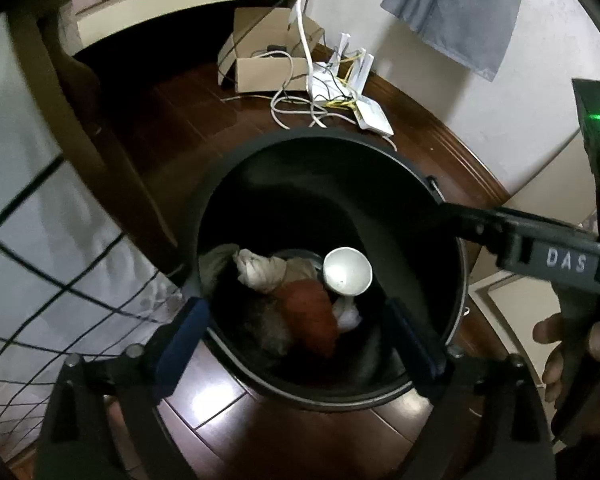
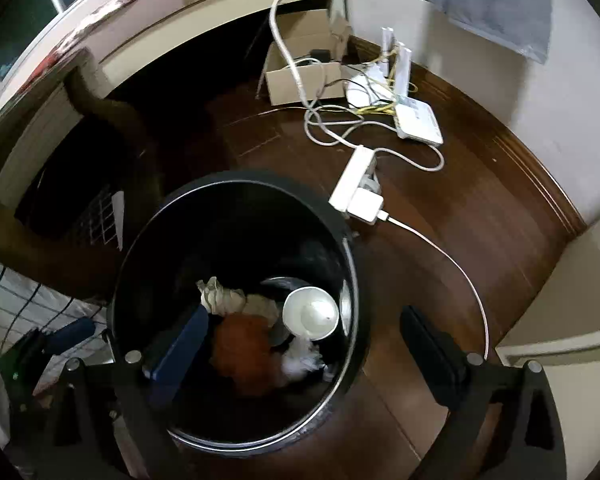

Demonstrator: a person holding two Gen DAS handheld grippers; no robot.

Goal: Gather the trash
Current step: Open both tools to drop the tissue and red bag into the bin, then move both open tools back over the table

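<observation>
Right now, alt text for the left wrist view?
Open left tongs hang over a black bin holding a white paper cup, an orange wad and crumpled paper; the right tongs reach in from the right.

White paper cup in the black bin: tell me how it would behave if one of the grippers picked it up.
The white paper cup looks thin-walled, so it would probably crush under a firm squeeze. It is likely very light: it rests on the soft crumpled trash without sinking in. Lying tilted with its mouth upward in the black bin, it may roll if nudged.
</observation>
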